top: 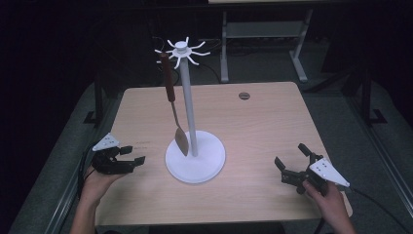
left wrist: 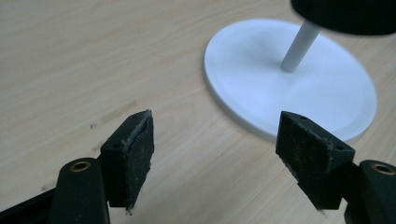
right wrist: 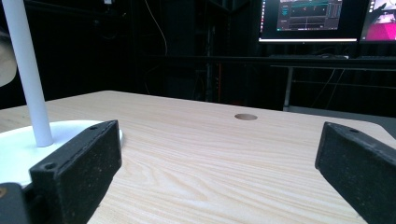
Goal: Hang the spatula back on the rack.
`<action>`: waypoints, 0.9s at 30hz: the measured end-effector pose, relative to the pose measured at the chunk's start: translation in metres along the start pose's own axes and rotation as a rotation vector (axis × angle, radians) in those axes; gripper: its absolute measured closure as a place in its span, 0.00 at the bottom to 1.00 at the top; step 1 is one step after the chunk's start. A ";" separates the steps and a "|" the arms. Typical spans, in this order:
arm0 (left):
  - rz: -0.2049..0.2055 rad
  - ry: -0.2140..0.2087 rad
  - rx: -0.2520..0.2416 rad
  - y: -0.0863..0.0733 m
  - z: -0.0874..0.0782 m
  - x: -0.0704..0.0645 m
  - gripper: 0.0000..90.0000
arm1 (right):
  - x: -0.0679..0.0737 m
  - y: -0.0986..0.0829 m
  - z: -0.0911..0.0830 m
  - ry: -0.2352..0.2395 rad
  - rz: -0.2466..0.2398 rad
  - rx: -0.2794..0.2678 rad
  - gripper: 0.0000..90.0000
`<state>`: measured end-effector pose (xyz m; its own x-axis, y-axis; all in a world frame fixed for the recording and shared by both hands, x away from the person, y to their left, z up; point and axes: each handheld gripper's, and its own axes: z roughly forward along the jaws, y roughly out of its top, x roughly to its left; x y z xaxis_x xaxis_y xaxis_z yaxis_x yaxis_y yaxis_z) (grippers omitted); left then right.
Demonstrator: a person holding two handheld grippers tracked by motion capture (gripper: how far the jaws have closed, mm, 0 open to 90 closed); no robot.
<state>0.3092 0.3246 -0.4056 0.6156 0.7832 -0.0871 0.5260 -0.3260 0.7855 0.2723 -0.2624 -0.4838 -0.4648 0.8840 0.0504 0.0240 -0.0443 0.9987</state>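
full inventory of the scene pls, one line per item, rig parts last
light wooden table: 1, pale wood grain, fills the middle of the high view
white utensil stand with round base, tall pole and pronged top: 1, white, centre-left of the table
metal spatula with dark brown handle: 1, brown and steel, hanging from a prong of the stand, blade down near the base
round cable hole: 1, dark, far side of the table
computer monitors: at least 2, lit screens, in the dark background behind the table
left gripper: 1, black, near left table edge, jaws apart, empty
right gripper: 1, black, near right table edge, jaws apart, empty
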 end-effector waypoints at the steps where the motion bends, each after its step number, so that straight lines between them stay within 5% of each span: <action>1: 0.004 0.007 0.007 -0.003 0.001 0.000 0.30 | 0.000 0.000 0.000 0.000 0.000 0.000 0.00; 13: 0.027 0.069 0.068 -0.027 0.013 -0.003 0.23 | 0.000 0.000 0.000 0.001 0.000 0.000 0.00; 27: 0.053 0.088 0.148 -0.043 0.023 0.000 0.15 | 0.000 0.000 0.000 0.001 -0.006 -0.001 0.00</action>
<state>0.3003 0.3267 -0.4528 0.5943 0.8042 0.0109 0.5790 -0.4373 0.6881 0.2722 -0.2620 -0.4837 -0.4659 0.8837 0.0442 0.0204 -0.0392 0.9990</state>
